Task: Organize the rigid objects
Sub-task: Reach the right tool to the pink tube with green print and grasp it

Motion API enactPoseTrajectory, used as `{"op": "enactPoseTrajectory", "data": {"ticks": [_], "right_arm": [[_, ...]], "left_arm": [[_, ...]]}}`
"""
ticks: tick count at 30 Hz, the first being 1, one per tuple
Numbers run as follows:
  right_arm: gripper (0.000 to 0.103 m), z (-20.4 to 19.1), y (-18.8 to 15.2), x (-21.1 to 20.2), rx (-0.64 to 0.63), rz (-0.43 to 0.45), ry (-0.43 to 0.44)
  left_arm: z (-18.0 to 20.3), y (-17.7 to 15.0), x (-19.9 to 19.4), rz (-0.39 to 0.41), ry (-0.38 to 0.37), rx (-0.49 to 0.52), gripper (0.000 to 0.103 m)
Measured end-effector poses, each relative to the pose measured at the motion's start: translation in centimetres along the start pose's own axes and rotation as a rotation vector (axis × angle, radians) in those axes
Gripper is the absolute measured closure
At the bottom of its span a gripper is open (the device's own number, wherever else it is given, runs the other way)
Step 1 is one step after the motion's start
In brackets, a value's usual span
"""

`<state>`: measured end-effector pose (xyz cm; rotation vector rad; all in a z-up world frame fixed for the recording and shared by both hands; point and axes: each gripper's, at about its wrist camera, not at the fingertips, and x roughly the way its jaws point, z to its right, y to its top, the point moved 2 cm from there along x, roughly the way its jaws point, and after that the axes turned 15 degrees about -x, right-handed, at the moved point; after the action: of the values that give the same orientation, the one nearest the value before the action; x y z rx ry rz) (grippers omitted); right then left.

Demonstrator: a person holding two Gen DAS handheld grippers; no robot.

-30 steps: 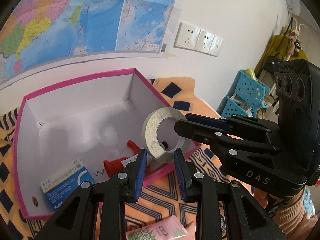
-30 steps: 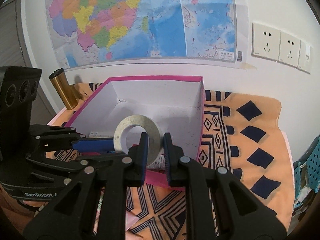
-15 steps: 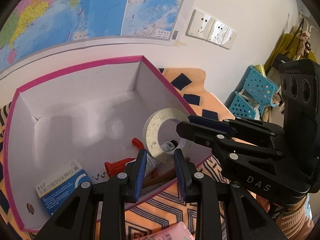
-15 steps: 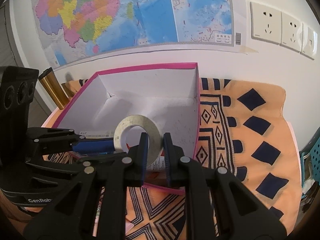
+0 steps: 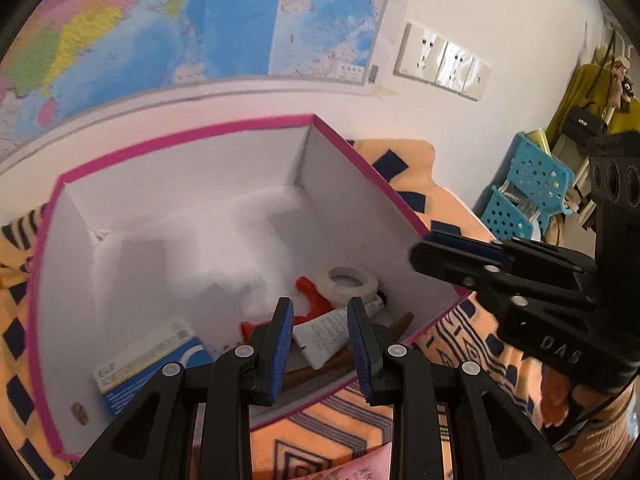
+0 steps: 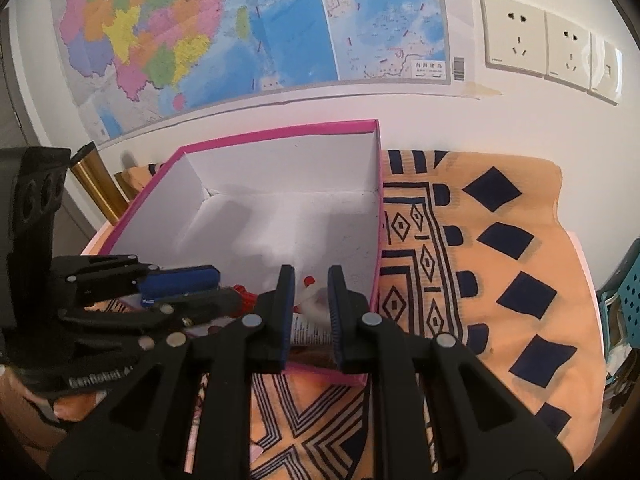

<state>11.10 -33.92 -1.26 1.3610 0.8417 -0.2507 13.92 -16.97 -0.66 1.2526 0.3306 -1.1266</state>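
Two black grippers with blue finger pads fill the bottom of my views. At the lower centre of the left wrist view, my left gripper (image 5: 320, 336) has its fingers parted with a clear gap and nothing between them. At the lower centre of the right wrist view, my right gripper (image 6: 310, 312) is likewise parted and holds nothing; it also shows at the right of the left wrist view.

Just beyond the left fingertips, in the middle of that frame, the roll of tape (image 5: 347, 282) lies flat on the floor of the box (image 5: 180, 136), near its right wall. It is a pale grey-white ring with a wide round hole facing up. It rests against a red plastic tool (image 5: 308, 296) and the capped end of a white tube (image 5: 332, 332) printed with small text. A brown stick-like item pokes out beside the tube; I cannot tell what it is. At the lower left of the box floor lies a blue and white carton (image 5: 148, 364).

The box is open-topped, white inside, with a bright pink rim. It sits on an orange cloth (image 6: 500, 280) patterned with dark navy diamonds and lines.

Farther off, a coloured wall map (image 6: 240, 28) spans the top of the frame, with white wall sockets (image 6: 548, 48) at the upper right. A gold cylinder (image 6: 96, 188) stands at the left edge of the right wrist view.
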Motion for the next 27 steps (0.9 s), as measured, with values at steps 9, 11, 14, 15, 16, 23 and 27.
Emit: {"op": "enactPoseTrajectory", "data": {"ticks": [9, 11, 14, 15, 16, 23, 27], "right_arm": [[0.082, -1.0, -2.0, -2.6, 0.008, 0.036, 0.044], [0.076, -1.3, -2.5, -3.3, 0.015, 0.046, 0.06], [0.074, -2.0, -3.4, -3.9, 0.022, 0.046, 0.096], [0.074, -2.2, -3.8, -4.0, 0.026, 0.043, 0.107], [0.074, -2.5, -4.2, -4.1, 0.029, 0.038, 0.119], [0.073, -4.2, -7.9, -3.3, 0.06, -0.039, 0.186], [0.064, -4.8, -9.8, -2.4, 0.101, -0.079, 0.221]], "left_arm": [[-1.8, -2.0, -5.4, 0.109, -0.019, -0.001, 0.071], [-2.4, -2.7, -6.4, 0.109, -0.046, -0.015, 0.069], [-3.4, -3.8, -7.8, 0.125, -0.039, -0.021, 0.065], [-3.7, -4.2, -8.1, 0.127, -0.033, -0.025, 0.063], [-4.2, -4.8, -8.3, 0.128, -0.02, -0.027, 0.063], [-6.8, -8.1, -7.1, 0.056, 0.026, -0.07, 0.063], [-8.1, -9.8, -6.0, 0.011, 0.04, -0.111, 0.063]]}}
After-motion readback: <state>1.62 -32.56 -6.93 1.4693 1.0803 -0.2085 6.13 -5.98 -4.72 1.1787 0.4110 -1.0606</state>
